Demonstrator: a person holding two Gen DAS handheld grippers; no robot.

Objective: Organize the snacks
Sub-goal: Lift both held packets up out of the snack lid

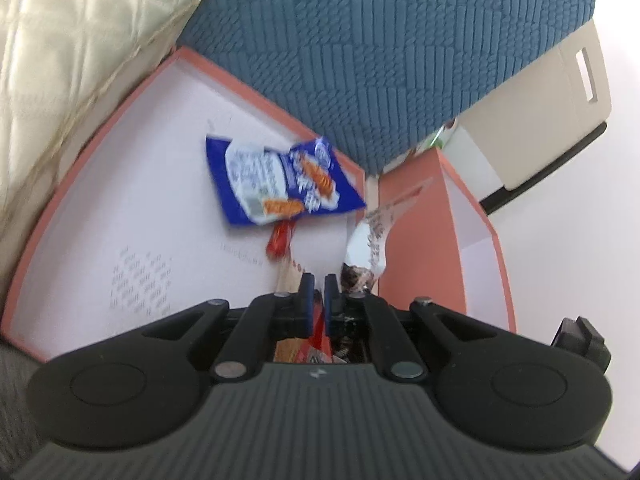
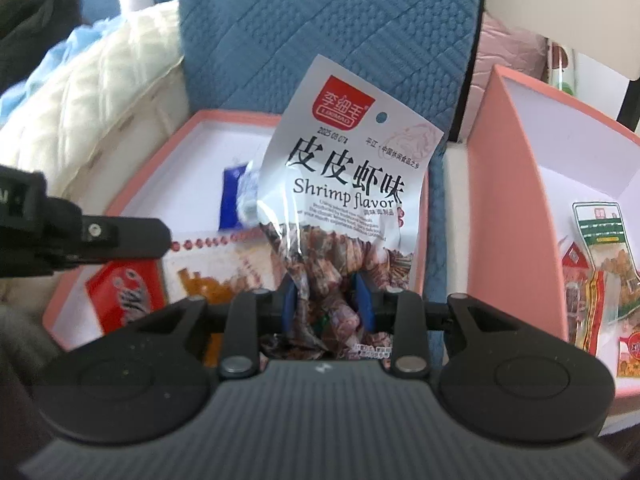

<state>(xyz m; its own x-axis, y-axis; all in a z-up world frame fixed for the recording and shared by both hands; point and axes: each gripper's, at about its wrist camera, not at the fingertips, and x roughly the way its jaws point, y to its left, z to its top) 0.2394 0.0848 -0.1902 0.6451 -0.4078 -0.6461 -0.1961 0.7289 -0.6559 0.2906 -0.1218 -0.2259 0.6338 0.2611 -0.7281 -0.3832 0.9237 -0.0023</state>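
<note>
Silver foil crinkles between the blue pads of the right tongs (image 2: pixel 329 300), which are clenched on the lower part of a shrimp-flavour snack packet (image 2: pixel 344 184); the packet stands upright above the jaws, its red logo at the top. It hangs over the near right edge of a shallow pink box tray (image 2: pixel 132 184) with a white floor. The same packet shows at the right of the left wrist view (image 1: pixel 370 240), beside the tray's pink wall.

Inside that tray lies a blue snack packet (image 1: pixel 276 180) near the far wall, printed with white and orange; in the right wrist view only its left part shows behind the shrimp packet (image 2: pixel 234 196). A flat white and orange packet with a red patch (image 2: pixel 168 276) lies on the tray floor nearer the cameras.

Left tongs (image 1: pixel 319 300) are pressed nearly together, with a thin strip of red and orange wrapper (image 1: pixel 318 328) visible in the narrow gap; whether the pads grip it I cannot tell. From the right wrist view the left tool reaches in from the left edge (image 2: pixel 120 236) above the tray.

A second pink box (image 2: pixel 516 184) stands to the right, holding more snack packets (image 2: pixel 600 264). A blue quilted cushion (image 1: pixel 400 48) rises behind both boxes, and a cream quilted cover (image 1: pixel 60 60) lies to the left.
</note>
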